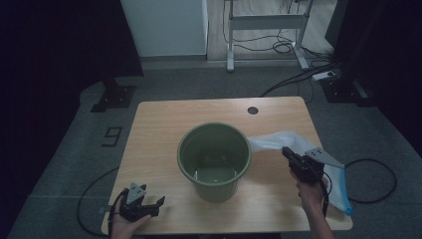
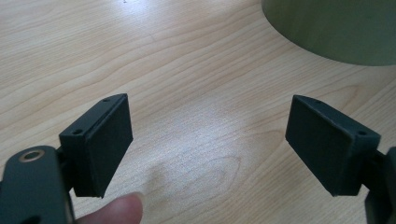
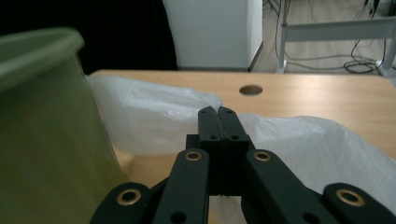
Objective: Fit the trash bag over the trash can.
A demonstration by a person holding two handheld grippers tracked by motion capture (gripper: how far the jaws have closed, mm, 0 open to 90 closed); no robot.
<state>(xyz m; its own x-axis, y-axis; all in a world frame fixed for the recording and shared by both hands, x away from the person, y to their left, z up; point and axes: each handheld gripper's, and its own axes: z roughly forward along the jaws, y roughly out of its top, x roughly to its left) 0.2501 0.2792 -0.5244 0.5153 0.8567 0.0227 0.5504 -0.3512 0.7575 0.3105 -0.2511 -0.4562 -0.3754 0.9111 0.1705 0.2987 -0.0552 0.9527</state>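
The wooden desk (image 1: 164, 124) carries everything here, pale and wood-grained, with a round cable hole (image 1: 253, 110) near its far edge. At its middle stands a green bucket (image 1: 214, 160), upright and open at the top, the landmark for all the rest.

To the right of the bucket lies a thin white plastic bag (image 1: 278, 142). One end of it reaches up to the bucket's right rim, and the rest trails away from the bucket toward the near right corner of the desk, where a blue edge shows. In the right gripper view the bag (image 3: 154, 121) spreads just beside the bucket's wall (image 3: 46, 140) and runs on behind the tongs.

The right tongs (image 1: 287, 152) sit to the right of the bucket, over the bag, held in the person's right hand (image 1: 309, 191). Their jaws are pressed together; in the right gripper view (image 3: 218, 111) the tips meet right at a fold of the bag, pinching the film.

The left tongs (image 1: 155, 203) are to the near left of the bucket, well apart from it, low over the desk in the person's left hand (image 1: 128, 226). Their jaws stand wide in the left gripper view (image 2: 208, 140), with bare wood between them.
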